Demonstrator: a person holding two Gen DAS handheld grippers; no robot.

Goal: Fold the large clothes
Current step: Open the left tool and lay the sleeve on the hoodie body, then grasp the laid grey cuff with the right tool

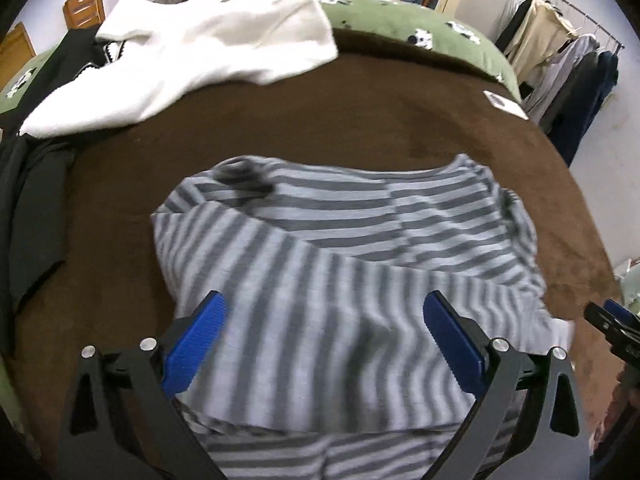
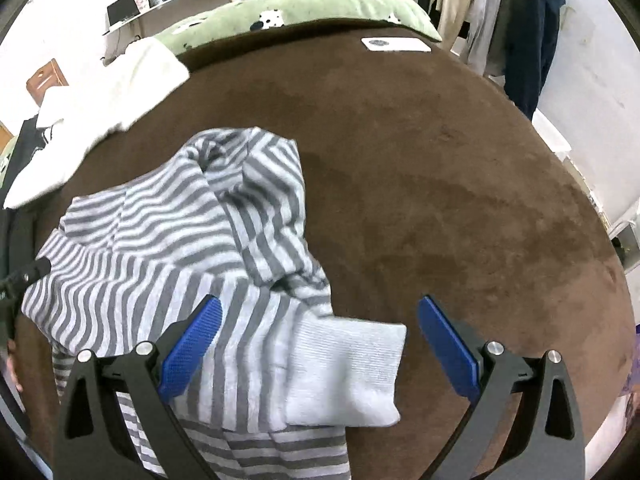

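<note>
A grey and white striped garment (image 1: 340,264) lies partly folded on the brown blanket (image 1: 320,120), a sleeve laid across its body. My left gripper (image 1: 325,312) hangs above its near half, jaws wide apart, nothing between the blue pads (image 1: 196,344). In the right wrist view the same striped garment (image 2: 168,248) sits left of centre, and its plain white cuff (image 2: 344,372) lies on the blanket below my right gripper (image 2: 320,316), which is open and holds nothing. The tip of the right gripper (image 1: 612,320) shows at the left view's right edge.
A white fleece garment (image 1: 192,52) and a black garment (image 1: 28,184) lie at the blanket's far left. A green patterned cover (image 1: 420,20) lies beyond the blanket. A small white card (image 2: 396,45) rests near the far edge. A clothes rack (image 1: 568,52) stands at the right.
</note>
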